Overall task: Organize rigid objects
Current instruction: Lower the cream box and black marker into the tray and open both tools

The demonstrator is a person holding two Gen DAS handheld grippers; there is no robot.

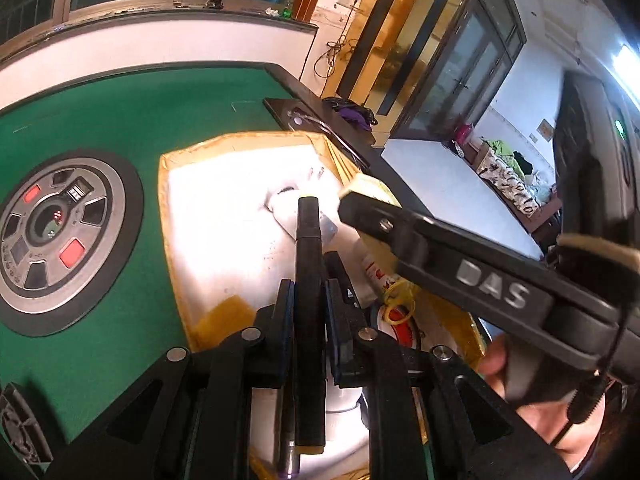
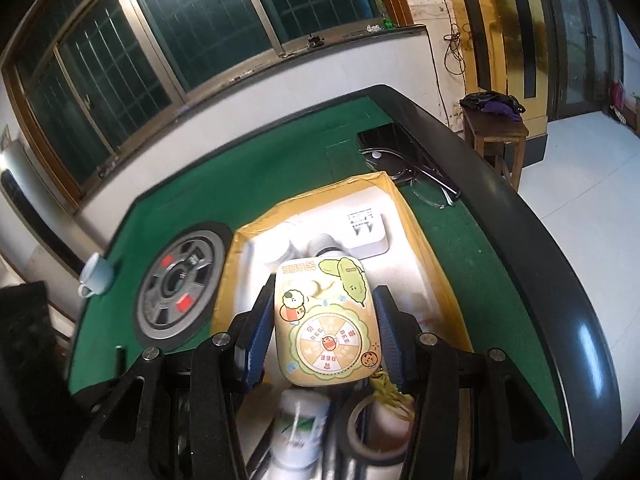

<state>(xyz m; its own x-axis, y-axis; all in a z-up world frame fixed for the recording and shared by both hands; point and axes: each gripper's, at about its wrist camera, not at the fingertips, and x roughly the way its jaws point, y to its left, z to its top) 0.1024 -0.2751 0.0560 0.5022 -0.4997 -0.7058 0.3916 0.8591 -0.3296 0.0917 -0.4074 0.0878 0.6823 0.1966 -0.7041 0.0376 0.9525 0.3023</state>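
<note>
While grippers hover, marker (image 1: 308, 280) gripped, tin (image 2: 326, 320) gripped

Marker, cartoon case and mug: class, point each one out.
Marker (image 1: 308, 280), left wrist view, mid-barrel.
Cartoon case (image 2: 326, 320), right wrist view, centre of its printed face.
Mug (image 2: 97, 274), right wrist view, its side wall.

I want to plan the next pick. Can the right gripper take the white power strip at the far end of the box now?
Probably not yet. The right gripper is shut on the cartoon tin, so its jaws are full. The power strip lies uncovered in the box.
</note>
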